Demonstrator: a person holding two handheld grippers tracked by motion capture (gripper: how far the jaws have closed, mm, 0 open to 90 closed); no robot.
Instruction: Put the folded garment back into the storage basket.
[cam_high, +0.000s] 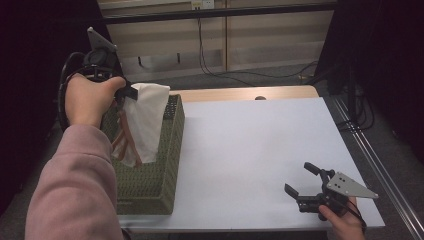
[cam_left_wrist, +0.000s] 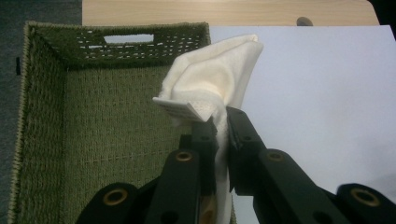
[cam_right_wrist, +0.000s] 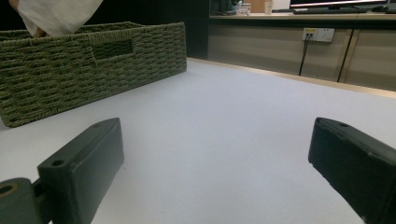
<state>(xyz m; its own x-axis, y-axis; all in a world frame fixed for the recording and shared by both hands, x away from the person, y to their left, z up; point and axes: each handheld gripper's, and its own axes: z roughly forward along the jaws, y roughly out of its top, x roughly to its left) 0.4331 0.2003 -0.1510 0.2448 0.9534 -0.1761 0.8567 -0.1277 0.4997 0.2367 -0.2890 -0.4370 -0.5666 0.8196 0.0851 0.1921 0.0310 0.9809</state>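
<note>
One gripper (cam_left_wrist: 222, 122) clamping cloth (cam_left_wrist: 215, 79), over basket (cam_left_wrist: 42, 140)

A white table top (cam_high: 260, 145) fills the middle of the scene, with a strip of bare light wood (cam_high: 245, 93) along its far edge and a small dark spot (cam_high: 260, 98) on that strip. Beyond the table stands a pale cabinet front (cam_high: 270, 40) with black cables (cam_high: 202, 50) hanging down it. High on that front sits a white wall socket (cam_right_wrist: 318, 33). To the right of the table, metal rails (cam_high: 380, 165) run along the grey floor.
</note>
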